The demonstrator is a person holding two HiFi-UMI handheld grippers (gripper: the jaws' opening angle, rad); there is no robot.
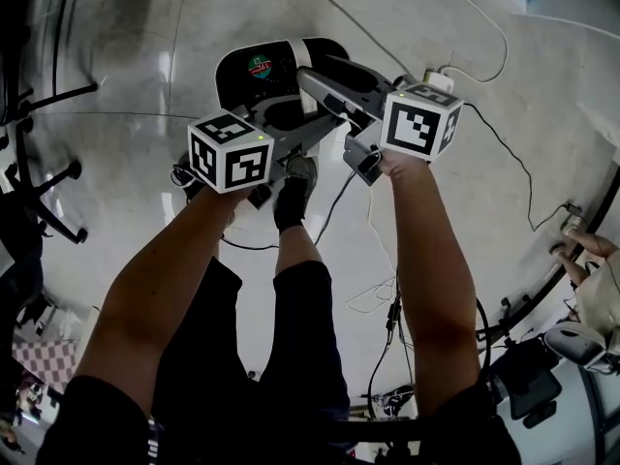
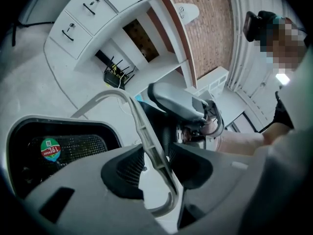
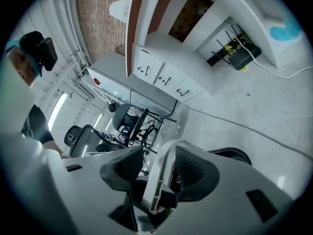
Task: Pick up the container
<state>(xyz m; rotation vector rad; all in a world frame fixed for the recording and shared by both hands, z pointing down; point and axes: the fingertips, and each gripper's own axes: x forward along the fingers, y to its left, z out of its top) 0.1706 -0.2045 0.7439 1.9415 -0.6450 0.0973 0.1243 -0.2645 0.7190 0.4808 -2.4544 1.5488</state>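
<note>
Bare forearms [image 1: 165,279] fill the bottom of the head view, each ending at a tool with a marker cube [image 1: 228,150]. Both tools reach to one spot just ahead of the person's dark shoe [image 1: 295,187]. The black container [image 1: 266,71] sits there against the pale grey floor [image 1: 126,76], a round green and red sticker [image 1: 260,68] showing inside it. I cannot tell whether it rests on the floor or hangs just above it.

From the left gripper view, the left tool [image 2: 155,166] has its jaws apart. The container's white handle [image 2: 139,121] runs up between them, close against one pad, with a clear gap to the other, so it is not clamped. The sticker and the container's mesh wall show at lower left.

From the right gripper view, the right tool [image 3: 159,173] also stands spread wide. The same white handle passes between its ribbed pads [image 3: 193,170] without being pinched.

White drawers [image 2: 80,16], a brick wall [image 2: 210,28] and a black router [image 2: 115,77] lie beyond. Loose cables [image 1: 504,134] trail over the floor.
</note>
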